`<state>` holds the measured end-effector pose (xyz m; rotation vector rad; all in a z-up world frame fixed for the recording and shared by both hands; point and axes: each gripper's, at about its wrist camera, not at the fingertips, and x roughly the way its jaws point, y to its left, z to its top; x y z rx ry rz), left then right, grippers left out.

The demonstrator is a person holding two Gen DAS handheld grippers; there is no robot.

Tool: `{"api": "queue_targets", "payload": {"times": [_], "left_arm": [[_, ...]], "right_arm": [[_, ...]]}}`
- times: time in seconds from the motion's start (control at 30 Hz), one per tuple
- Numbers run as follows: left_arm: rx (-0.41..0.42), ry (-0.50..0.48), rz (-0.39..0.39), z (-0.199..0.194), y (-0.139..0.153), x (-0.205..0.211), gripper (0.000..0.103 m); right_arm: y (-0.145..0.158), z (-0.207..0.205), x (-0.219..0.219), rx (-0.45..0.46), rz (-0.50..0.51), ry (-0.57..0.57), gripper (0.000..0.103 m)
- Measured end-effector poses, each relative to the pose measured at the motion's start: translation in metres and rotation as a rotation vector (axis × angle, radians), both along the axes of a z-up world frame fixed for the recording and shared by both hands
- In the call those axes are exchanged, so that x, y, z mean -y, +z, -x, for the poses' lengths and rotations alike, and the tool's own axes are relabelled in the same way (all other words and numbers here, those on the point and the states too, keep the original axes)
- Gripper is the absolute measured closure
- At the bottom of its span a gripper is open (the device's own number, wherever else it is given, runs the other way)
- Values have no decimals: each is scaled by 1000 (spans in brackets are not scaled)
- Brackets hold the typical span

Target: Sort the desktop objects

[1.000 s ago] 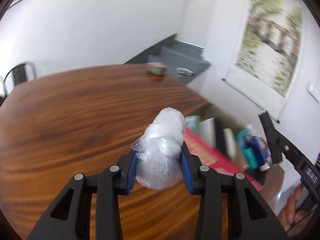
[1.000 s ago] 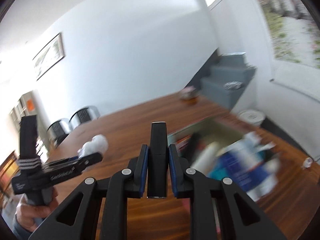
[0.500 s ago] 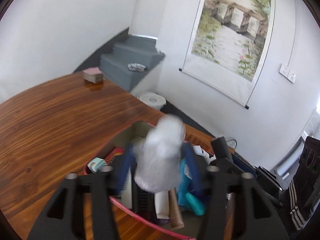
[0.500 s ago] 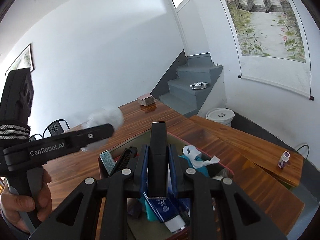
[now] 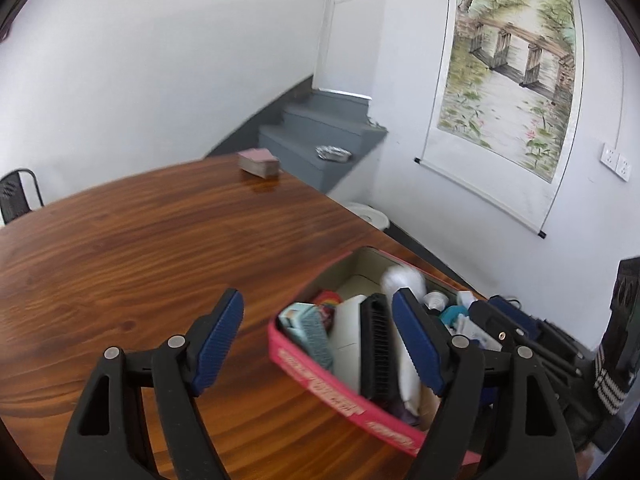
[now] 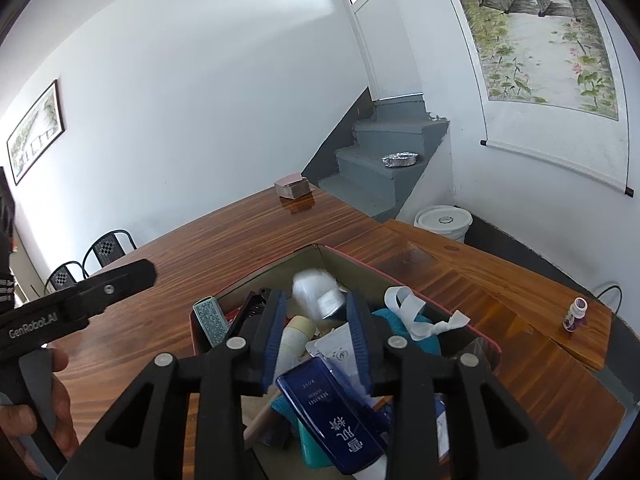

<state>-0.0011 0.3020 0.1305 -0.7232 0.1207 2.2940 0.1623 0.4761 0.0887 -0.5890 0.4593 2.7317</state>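
Wooden table (image 6: 240,240) carries red box (image 5: 320,380) full of sorted items. My left tool (image 5: 318,344), jaws just opened wide, empty; plastic wad (image 6: 314,286) now inside box. My right tool (image 6: 316,340) jaws opening, nothing gripped, above box for drop.

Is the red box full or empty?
Full. The red box is crowded with a blue tube, a plastic-wrapped ball and more.

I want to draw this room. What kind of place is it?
Probably a room in a home. There is a big wooden table, grey stairs going up in the corner, and a painted scroll of a bridge hanging on the white wall.
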Motion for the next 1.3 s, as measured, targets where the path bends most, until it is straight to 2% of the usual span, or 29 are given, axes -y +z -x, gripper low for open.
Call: {"api": "queue_targets", "payload": {"times": [0.17, 0.3, 0.33, 0.4, 0.6, 0.73, 0.9, 1.03, 1.2, 1.3], "left_arm": [[-53, 24, 22, -15, 3, 23, 23], [-73, 75, 26, -23, -2, 52, 23], [-72, 88, 27, -23, -3, 57, 23], [-60, 124, 31, -21, -8, 69, 23], [-30, 151, 22, -23, -18, 84, 22], [-53, 132, 51, -36, -22, 78, 22], [-137, 139, 119, -59, -23, 64, 18], [-179, 145, 147, -75, -24, 57, 18], [-207, 165, 118, -93, -20, 60, 17], [-160, 116, 86, -96, -19, 60, 16]], "right_arm": [[6, 5, 4, 9, -30, 5, 57], [16, -3, 11, -41, -31, -23, 55], [17, -4, 15, -54, -31, -28, 53], [18, -6, 26, -71, -32, -16, 35], [17, -15, 77, -78, -195, -5, 21], [16, -26, 78, -49, -189, -3, 17], [11, -44, 64, 3, -173, -56, 2], [4, -62, 62, 37, -192, -99, 1], [-1, -74, 60, 66, -181, -116, 1], [-2, -79, 56, 67, -156, -120, 1]]}}
